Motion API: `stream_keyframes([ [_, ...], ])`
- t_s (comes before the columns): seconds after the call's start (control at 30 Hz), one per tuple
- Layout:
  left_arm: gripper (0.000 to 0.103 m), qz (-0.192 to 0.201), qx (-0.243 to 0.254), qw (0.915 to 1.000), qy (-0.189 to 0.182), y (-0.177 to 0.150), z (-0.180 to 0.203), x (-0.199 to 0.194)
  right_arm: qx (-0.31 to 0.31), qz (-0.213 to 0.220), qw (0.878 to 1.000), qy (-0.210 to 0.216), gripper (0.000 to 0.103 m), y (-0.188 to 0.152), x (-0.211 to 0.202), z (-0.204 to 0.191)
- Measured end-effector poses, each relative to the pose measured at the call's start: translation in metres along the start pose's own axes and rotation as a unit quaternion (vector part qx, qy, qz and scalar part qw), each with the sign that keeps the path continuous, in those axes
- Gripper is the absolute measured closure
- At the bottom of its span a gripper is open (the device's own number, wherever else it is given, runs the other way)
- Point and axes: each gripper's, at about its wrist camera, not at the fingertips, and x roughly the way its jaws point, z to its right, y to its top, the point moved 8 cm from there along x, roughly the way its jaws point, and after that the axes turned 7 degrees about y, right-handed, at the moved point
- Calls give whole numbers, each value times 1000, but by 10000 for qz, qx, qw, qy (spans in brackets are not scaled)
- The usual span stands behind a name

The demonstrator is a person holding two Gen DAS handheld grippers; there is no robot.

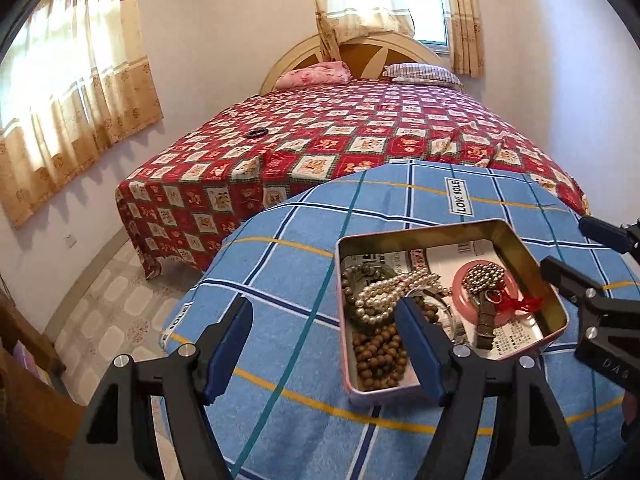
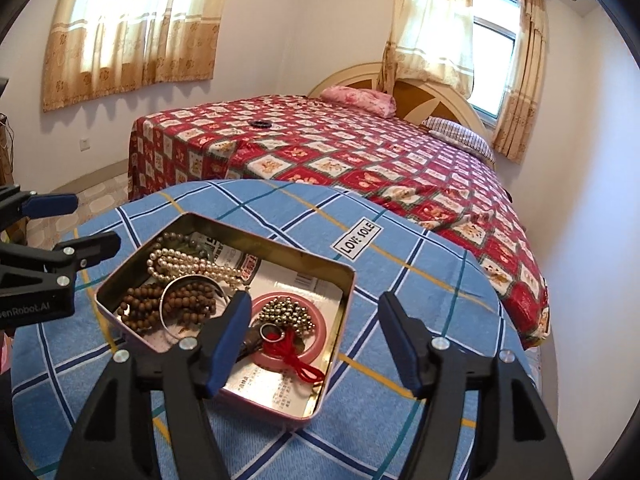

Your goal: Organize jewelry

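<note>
An open metal tin [image 1: 532, 270] [image 2: 344, 280] sits on a blue plaid cloth. It holds a white pearl string [image 1: 394, 286] [image 2: 188, 262], brown wooden beads [image 1: 378, 354] [image 2: 188, 300], a silver bangle [image 2: 188, 280], a pink bangle [image 1: 460, 282] [image 2: 322, 330], gold beads [image 1: 482, 278] [image 2: 286, 312] and a red tassel [image 1: 526, 304] [image 2: 304, 364]. My left gripper [image 1: 324, 344] is open and empty, its right finger over the tin's near left part. My right gripper [image 2: 316, 338] is open and empty over the tin's right side; it also shows in the left wrist view [image 1: 576, 248].
The blue plaid cloth [image 1: 280, 280] [image 2: 400, 272] covers a round surface. Behind it is a bed with a red patterned cover [image 1: 340, 132] [image 2: 360, 152]; a dark bracelet [image 1: 256, 133] [image 2: 260, 123] lies on it. Tiled floor lies to the left.
</note>
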Motion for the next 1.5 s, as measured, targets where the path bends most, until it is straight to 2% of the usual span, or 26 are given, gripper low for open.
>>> stream_keyframes([
  [0.83, 29, -71, -18, 10000, 45, -4, -1, 2, -13, 76, 10000, -35, 30, 2, -8, 3],
  [0.97, 29, -72, 3, 10000, 57, -4, -1, 1, -17, 117, 9999, -61, 26, 5, -11, 5],
  [1.5, 29, -102, 27, 9999, 84, -5, -2, 0, -18, 118, 9999, -70, 26, 5, -13, 6],
])
